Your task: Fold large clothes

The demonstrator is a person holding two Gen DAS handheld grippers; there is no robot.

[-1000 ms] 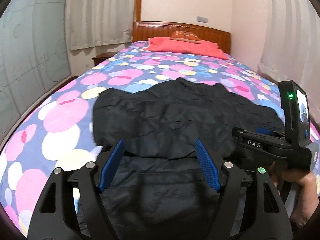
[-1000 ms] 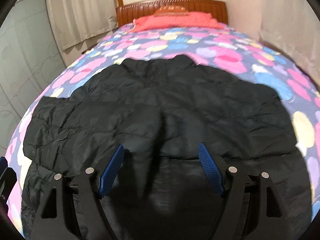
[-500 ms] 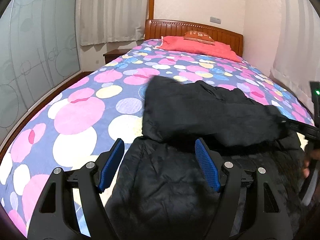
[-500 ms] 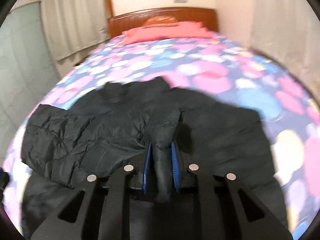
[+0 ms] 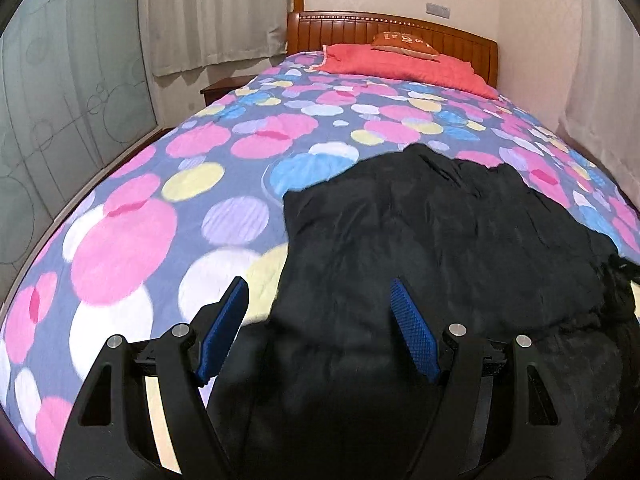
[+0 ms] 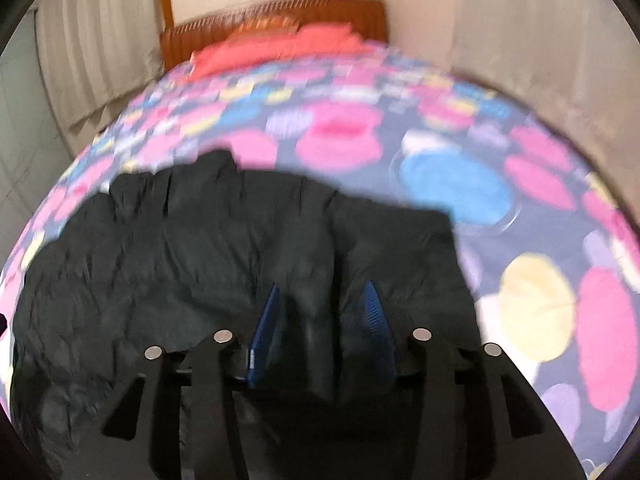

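**A:** Where does the garment lie?

**B:** The black puffer jacket (image 5: 440, 248) is spread on the near part of the bed, on the bedspread (image 5: 168, 208) printed with pink, blue and yellow circles. It sits well apart from the red pillow (image 5: 404, 66) at the wooden headboard (image 5: 400, 30). One layer is already doubled over onto the body.

**A:** And the two tools?

**B:** The left gripper (image 5: 318, 332) hangs over the jacket's left edge with its blue pads spread wide, holding nothing. The right gripper (image 6: 322, 330) has its pads partly drawn in around a raised ridge of black cloth. The right wrist view is blurred, so I cannot tell whether they pinch it or merely flank it.

**A:** How would you expect the jacket to handle?

**B:** I judge it light for its bulk, soft and springy. The padding will likely puff back, so a fold may need pressing flat. The shell looks smooth and could slip from a shallow bite.

**A:** Where should it be taken?

**B:** At a hem, cuff or seam, I think, where the layers are thin enough to fit between the pads. A deep bite through the shell would probably hold best. Lifting from the padded middle would likely only raise a bulge.
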